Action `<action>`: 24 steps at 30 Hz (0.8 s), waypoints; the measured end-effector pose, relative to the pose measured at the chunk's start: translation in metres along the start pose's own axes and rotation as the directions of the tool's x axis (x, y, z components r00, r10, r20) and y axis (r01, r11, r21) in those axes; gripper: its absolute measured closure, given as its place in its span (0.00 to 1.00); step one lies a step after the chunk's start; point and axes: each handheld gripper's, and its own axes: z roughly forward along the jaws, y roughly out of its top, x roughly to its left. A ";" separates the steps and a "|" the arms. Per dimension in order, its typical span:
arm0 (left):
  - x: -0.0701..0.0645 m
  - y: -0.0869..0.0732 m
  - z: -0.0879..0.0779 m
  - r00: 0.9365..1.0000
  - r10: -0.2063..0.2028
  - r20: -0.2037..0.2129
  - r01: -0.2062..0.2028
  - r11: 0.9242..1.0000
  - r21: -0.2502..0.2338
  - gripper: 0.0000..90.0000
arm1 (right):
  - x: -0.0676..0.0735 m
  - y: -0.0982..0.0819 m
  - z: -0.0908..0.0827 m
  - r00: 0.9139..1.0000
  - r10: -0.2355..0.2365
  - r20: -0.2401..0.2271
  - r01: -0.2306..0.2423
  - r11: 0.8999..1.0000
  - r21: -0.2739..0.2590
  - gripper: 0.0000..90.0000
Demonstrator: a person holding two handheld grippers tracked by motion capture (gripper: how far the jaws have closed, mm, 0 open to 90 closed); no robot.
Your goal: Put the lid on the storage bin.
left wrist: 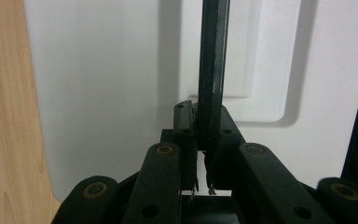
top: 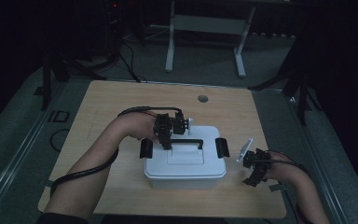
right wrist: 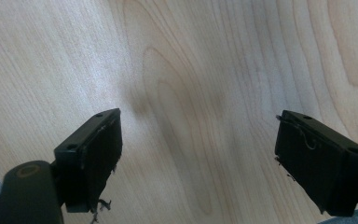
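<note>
Left gripper [top: 167, 140] clamped tight on the thin black bar handle [top: 186, 141] of the white plastic lidded box [top: 185, 161] at table centre; handle runs left-right, grip at its left end, forearm reaching in from near-left. Right gripper [top: 253, 173] wide open, empty, just right of the box over the light wooden table [top: 121, 100].

We are viewing a white rectangular lidded box [top: 185, 163] sitting upright at centre frame, lid closed, a black latch at each short end. Its black carrying handle [top: 186, 141] is standing raised across the lid.
</note>
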 end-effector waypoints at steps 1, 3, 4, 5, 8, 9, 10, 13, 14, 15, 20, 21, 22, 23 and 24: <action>0.000 0.000 0.000 1.000 0.002 0.001 -0.002 1.000 0.000 0.92 | 0.000 0.000 0.000 1.000 0.000 0.000 0.000 1.000 -0.001 0.16; 0.000 0.000 0.000 1.000 0.007 -0.008 -0.007 1.000 0.000 0.92 | 0.000 0.000 0.000 1.000 -0.001 -0.001 0.001 1.000 0.001 0.16; 0.000 0.000 -0.001 1.000 0.002 -0.022 -0.002 1.000 0.004 0.89 | 0.000 0.000 0.001 1.000 -0.002 -0.001 0.002 1.000 0.005 0.16; 0.001 -0.001 -0.001 0.999 -0.007 -0.045 0.007 1.000 -0.003 0.82 | 0.000 0.001 0.001 1.000 -0.001 -0.001 0.001 1.000 0.004 0.16; 0.005 -0.005 -0.005 0.998 -0.040 -0.051 0.038 0.998 -0.041 0.56 | 0.000 0.001 0.000 1.000 -0.001 -0.001 0.001 1.000 0.001 0.16; 0.005 -0.007 -0.005 0.997 -0.048 -0.068 0.044 0.998 -0.049 0.47 | 0.000 0.001 0.001 1.000 -0.002 -0.002 0.002 1.000 0.001 0.16; 0.005 -0.008 -0.005 0.996 -0.059 -0.072 0.055 0.997 -0.057 0.38 | 0.000 0.001 0.001 1.000 -0.002 -0.001 0.002 1.000 0.003 0.16; 0.006 -0.015 -0.005 0.993 -0.083 -0.082 0.077 0.994 -0.076 0.17 | 0.000 0.001 0.001 1.000 -0.003 -0.004 0.003 1.000 0.003 0.16; 0.007 -0.016 -0.005 0.993 -0.092 -0.072 0.086 0.993 -0.086 0.13 | 0.000 0.002 0.000 1.000 -0.003 -0.004 0.003 1.000 -0.002 0.16; 0.008 -0.018 -0.004 0.994 -0.092 -0.057 0.087 0.992 -0.091 0.11 | 0.000 0.002 0.000 1.000 -0.002 -0.004 0.002 1.000 -0.002 0.16; 0.007 -0.030 -0.002 0.994 -0.074 -0.076 0.064 0.991 -0.119 0.01 | 0.000 0.004 -0.001 1.000 -0.005 -0.003 0.005 1.000 -0.009 0.16; 0.008 -0.033 -0.002 0.994 -0.084 -0.073 0.074 0.988 -0.137 0.01 | 0.000 0.004 -0.001 1.000 -0.005 -0.002 0.005 1.000 -0.007 0.16; 0.009 -0.036 -0.003 0.993 -0.096 -0.064 0.086 0.984 -0.154 0.01 | 0.000 0.004 0.000 1.000 -0.004 -0.001 0.004 1.000 -0.006 0.16; 0.009 -0.039 -0.003 0.992 -0.106 -0.063 0.094 0.981 -0.170 0.01 | 0.000 0.004 0.000 1.000 -0.004 -0.002 0.004 1.000 -0.007 0.16; 0.009 -0.042 -0.004 0.992 -0.110 -0.065 0.097 0.979 -0.179 0.01 | 0.000 0.004 0.000 1.000 -0.002 -0.001 0.002 1.000 -0.008 0.16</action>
